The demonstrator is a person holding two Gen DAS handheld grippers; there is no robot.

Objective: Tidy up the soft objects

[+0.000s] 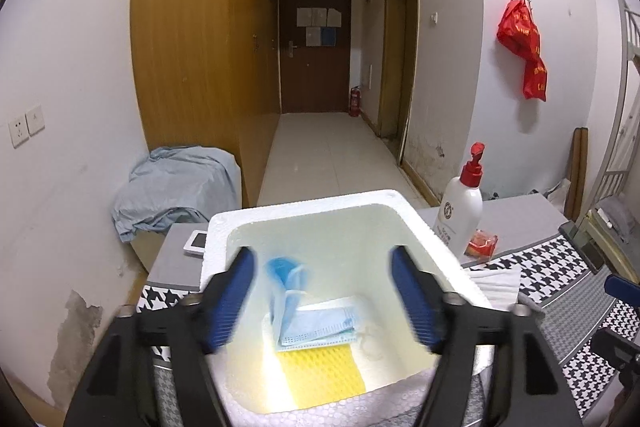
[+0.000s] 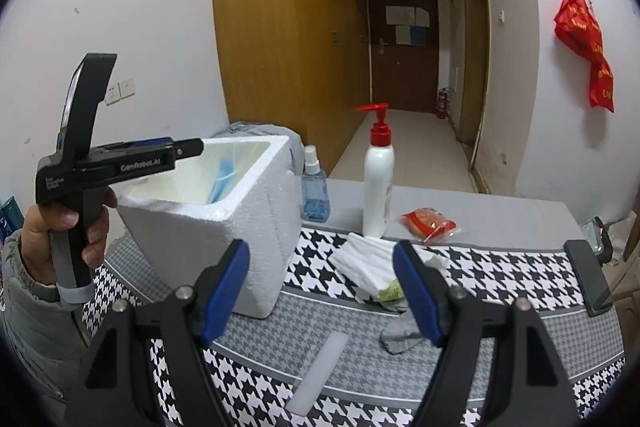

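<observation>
Left gripper (image 1: 324, 301) hangs over the mouth of the white foam box (image 1: 424, 227), jaws spread wide with nothing between them. In the left wrist view its blue pads (image 1: 230, 301) are motion-smeared. From the right wrist view the same gripper (image 2: 188, 147) shows side-on above the box rim, held by the left hand (image 2: 66, 239); its fingertips cannot be told apart from that side. "GenRobot.AI" reads on its body; the smaller print beside it is too fine to read.

Inside the box: a blurred blue face mask (image 1: 286, 285) leaning near the left wall, a flat stack of pale blue face masks (image 1: 316, 327), and under them a yellow foam mesh sheet (image 1: 320, 373), partly covered. Glare washes out the box floor, and a pale loop right of the stack is hard to identify.

Right gripper (image 2: 322, 289) hovers above the houndstooth tabletop (image 2: 500, 279), jaws spread, empty. Beyond it a folded white tissue pack (image 2: 366, 263) lies beside the box, its near end hidden by the right finger; a greenish patch there is unclear. A grey sock (image 2: 400, 333) is also half hidden by that finger. A white strip (image 2: 320, 371) lies on the cloth.

Behind: a white pump bottle (image 2: 378, 187) with red pump, label printing unreadable; a blue spray bottle (image 2: 315, 187), partly behind the box; a red snack packet (image 2: 430, 223).
</observation>
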